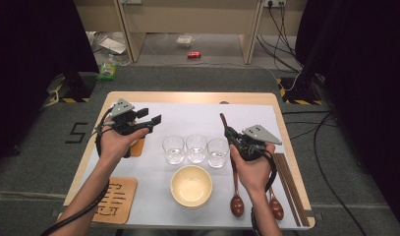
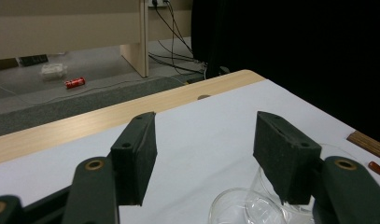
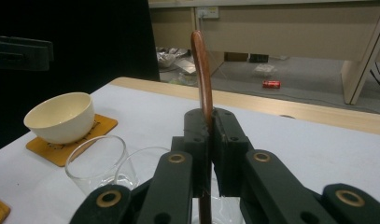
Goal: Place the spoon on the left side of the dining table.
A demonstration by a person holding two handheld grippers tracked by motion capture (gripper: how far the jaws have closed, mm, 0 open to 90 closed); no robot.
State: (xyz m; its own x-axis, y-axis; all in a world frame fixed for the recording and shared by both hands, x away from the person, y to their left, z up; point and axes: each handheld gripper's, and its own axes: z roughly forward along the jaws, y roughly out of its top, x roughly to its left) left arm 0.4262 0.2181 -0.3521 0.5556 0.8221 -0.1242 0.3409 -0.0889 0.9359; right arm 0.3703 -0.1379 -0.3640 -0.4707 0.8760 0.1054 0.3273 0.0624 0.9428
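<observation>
- Over the white table cover [image 1: 197, 115], my right gripper [image 1: 230, 133] is clamped on the handle of a wooden spoon [image 3: 202, 70]; the handle sticks up past the jaws, its bowl [image 1: 237, 205] hangs low beside my right hand [image 1: 254, 169].
- My left gripper [image 2: 204, 158] hovers with its jaws spread wide, nothing between them, above the left end of the table.
- Three clear glasses [image 1: 196, 147] stand in a row between my grippers.
- A cream bowl [image 1: 191, 186] sits just in front of the glasses, near me.
- A second wooden spoon [image 1: 276, 206] and dark chopsticks [image 1: 288, 184] lie on the table's right side.
- A wooden coaster [image 1: 116, 200] lies near my left forearm.
</observation>
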